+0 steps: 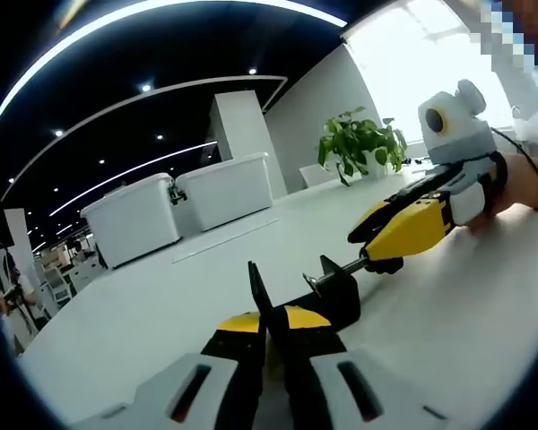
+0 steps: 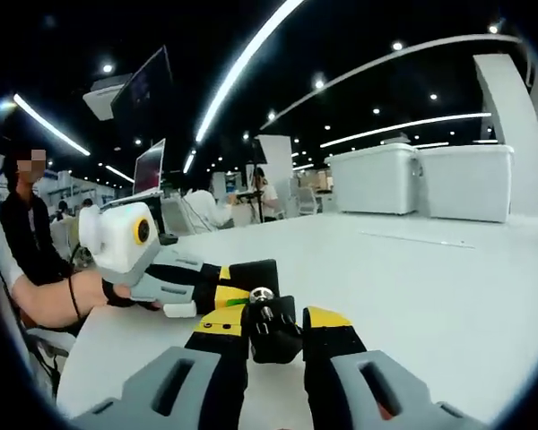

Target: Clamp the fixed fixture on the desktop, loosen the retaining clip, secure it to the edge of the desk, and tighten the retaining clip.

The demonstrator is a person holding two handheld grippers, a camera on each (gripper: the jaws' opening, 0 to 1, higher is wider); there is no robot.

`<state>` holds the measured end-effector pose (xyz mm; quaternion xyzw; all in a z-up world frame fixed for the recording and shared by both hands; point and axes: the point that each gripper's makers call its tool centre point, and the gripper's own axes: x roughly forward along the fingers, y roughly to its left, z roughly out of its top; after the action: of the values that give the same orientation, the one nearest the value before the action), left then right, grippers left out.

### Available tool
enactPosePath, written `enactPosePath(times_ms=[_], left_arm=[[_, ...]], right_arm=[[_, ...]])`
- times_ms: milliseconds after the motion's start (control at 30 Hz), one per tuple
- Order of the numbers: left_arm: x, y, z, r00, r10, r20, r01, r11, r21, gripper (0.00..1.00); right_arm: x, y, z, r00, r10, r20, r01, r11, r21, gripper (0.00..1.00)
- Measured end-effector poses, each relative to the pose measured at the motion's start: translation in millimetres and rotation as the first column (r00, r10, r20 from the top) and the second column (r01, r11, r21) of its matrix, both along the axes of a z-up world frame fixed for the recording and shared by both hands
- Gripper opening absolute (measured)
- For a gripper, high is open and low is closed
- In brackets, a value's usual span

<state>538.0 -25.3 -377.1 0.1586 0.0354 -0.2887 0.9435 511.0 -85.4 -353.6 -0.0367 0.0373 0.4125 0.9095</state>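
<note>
In the left gripper view, my left gripper (image 1: 267, 324) has its jaws closed on the black body of the clamp fixture (image 1: 327, 291), which rests on the white desk (image 1: 448, 322), well in from any edge I can see. The right gripper (image 1: 396, 235) comes in from the right, its yellow tips at the end of the clamp's screw (image 1: 336, 271), where the handle would be. Two white storage bins (image 1: 175, 206) and a potted plant (image 1: 363, 143) stand further back on the desk.

In the right gripper view, my right gripper (image 2: 271, 333) is pinched on the screw knob (image 2: 262, 300), whose metal end faces the camera. The left gripper (image 2: 229, 285) holds the clamp's far side, a hand (image 2: 67, 300) behind it.

I judge the fixture grasped and the loosening step in hand; I cannot tell how far the screw is backed out. Seating it on the desk edge and tightening are left.
</note>
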Motion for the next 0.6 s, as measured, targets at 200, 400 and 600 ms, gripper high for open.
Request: enactPosePath(times_ms=[200,400,600], left_arm=[[-0.2,0.0,-0.1,1.000,0.000,0.001,0.000,1.000,0.001,0.07],[-0.2,0.0,-0.1,1.000,0.000,0.001,0.000,1.000,0.001,0.07],[-0.2,0.1,-0.1,1.000,0.000,0.000,0.000,1.000,0.001,0.07]], right_arm=[[-4.8,5.8,-0.4,0.942,0.020,0.335,0.081,0.955,-0.286,0.21],[-4.7,8.6,-2.0,0.910,0.051,0.413,0.116,0.921,-0.371,0.21],[1.4,1.7,-0.2,0.958,-0.029,0.284,0.102,0.963,-0.248,0.22]])
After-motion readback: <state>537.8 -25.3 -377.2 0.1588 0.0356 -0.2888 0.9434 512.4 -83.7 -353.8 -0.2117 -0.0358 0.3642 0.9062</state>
